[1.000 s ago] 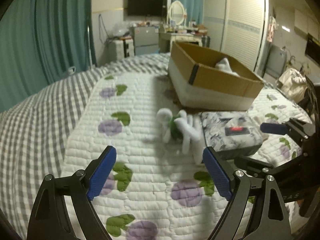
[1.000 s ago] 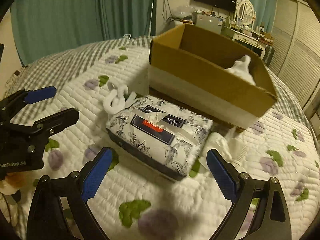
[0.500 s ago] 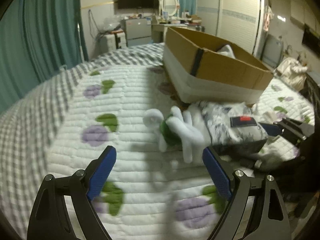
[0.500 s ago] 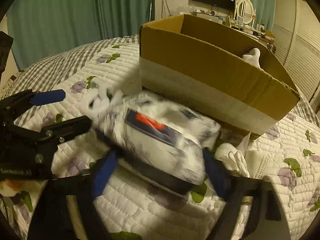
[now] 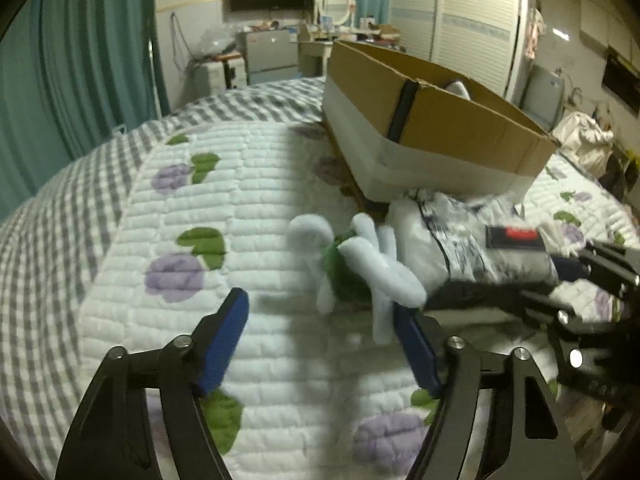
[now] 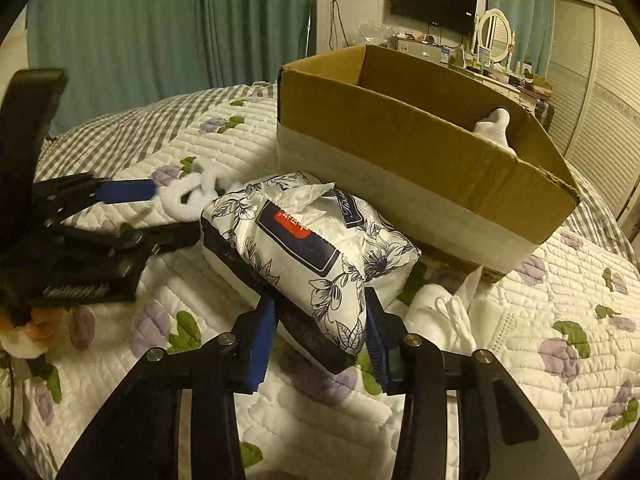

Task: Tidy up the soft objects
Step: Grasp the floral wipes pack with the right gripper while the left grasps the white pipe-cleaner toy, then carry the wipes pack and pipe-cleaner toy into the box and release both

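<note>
Right tongs (image 6: 320, 336): closed on the near end of the tissue pack (image 6: 308, 248), blue pads pressing both sides, wrapper dented between them. Pack tilted, near end raised off the bed, far end toward the cardboard box (image 6: 420, 148).

Tissue pack: soft plastic wrapper, white with dark floral print, navy and red label on top, white tissue poking from a torn slit. Also seen from the left wrist view (image 5: 472, 240), blurred.

Left tongs (image 5: 320, 344): open, blue ribbed pads wide apart, low over the quilt. Right pad just beside a dangling limb of the plush toy (image 5: 360, 264); contact cannot be told.

Plush toy: white fuzzy limbs, green middle, lying on the quilt between the left tongs and the tissue pack, touching the pack's side.

Cardboard box: brown corrugated, open top, white band round the lower wall, raw torn edge at the right corner. White soft item (image 6: 494, 126) inside, at the far right end.

White face masks (image 6: 452, 316): crumpled, with ear loops, on the quilt right of the pack, below the box front.

Quilt (image 5: 240, 208): white, stitched in ridges, purple flowers and green leaves; open stretch left of the toy. Grey checked bedding at the bed's left edge.

Teal curtains (image 6: 140, 32): pleated, behind the bed.
</note>
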The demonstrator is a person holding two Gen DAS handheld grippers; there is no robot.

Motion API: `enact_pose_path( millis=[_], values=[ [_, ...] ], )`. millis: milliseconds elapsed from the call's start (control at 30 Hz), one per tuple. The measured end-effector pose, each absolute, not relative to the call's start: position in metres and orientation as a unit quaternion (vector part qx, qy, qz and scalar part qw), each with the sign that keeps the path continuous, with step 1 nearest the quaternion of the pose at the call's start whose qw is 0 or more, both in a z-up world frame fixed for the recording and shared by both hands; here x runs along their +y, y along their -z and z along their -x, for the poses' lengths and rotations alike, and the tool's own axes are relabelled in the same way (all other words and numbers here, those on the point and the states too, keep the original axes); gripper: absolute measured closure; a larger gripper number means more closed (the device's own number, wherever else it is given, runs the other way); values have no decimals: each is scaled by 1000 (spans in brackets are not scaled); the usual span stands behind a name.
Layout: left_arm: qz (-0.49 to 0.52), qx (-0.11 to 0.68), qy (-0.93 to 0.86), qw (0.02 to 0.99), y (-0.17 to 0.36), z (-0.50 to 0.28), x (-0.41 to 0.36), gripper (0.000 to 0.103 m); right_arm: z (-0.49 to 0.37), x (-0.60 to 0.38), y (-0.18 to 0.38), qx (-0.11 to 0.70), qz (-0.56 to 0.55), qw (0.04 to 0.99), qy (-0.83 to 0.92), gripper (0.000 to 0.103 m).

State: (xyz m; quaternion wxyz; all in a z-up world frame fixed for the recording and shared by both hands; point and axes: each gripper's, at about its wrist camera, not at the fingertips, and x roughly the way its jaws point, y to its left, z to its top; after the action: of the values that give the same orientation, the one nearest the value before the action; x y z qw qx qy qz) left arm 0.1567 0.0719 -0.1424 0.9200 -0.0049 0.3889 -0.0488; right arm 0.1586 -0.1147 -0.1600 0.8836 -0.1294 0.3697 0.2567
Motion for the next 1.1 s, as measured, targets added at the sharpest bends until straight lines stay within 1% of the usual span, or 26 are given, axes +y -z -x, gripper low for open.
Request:
enact_pose_path(
  millis=[33, 67, 100, 133, 167, 233, 333, 500, 633, 767, 1000, 1100],
  values=[
    [18, 390, 61, 919, 143, -161, 73, 32, -159, -115, 160, 371, 131, 883, -256, 63],
    [24, 389, 66, 918, 144, -164, 73, 35, -158, -115, 160, 371, 132, 884, -254, 63],
    [25, 389, 69, 918, 145, -166, 72, 45, -157, -115, 160, 370, 134, 884, -253, 63],
    [25, 390, 77, 917, 147, -169, 70, 51, -156, -115, 162, 370, 138, 883, -253, 63],
    [25, 389, 81, 917, 147, -170, 69, 53, -155, -114, 163, 368, 141, 884, -251, 63],
    [31, 387, 96, 917, 147, -172, 66, 70, -154, -113, 163, 366, 144, 885, -248, 63],
    [24, 384, 106, 917, 145, -172, 62, 74, -152, -113, 162, 364, 146, 886, -247, 63],
    [15, 368, 100, 924, 138, -159, 61, 74, -146, -114, 159, 360, 149, 887, -248, 65],
    [21, 355, 81, 931, 120, -136, 68, 74, -136, -114, 152, 353, 148, 890, -247, 67],
    [17, 350, 73, 934, 105, -112, 67, 74, -122, -113, 141, 345, 148, 891, -255, 71],
    [19, 348, 78, 934, 75, -77, 57, 74, -88, -119, 103, 310, 138, 909, -241, 75],
    [10, 337, 84, 938, 55, -65, 46, 74, -73, -123, 75, 277, 138, 921, -236, 77]
  ],
)
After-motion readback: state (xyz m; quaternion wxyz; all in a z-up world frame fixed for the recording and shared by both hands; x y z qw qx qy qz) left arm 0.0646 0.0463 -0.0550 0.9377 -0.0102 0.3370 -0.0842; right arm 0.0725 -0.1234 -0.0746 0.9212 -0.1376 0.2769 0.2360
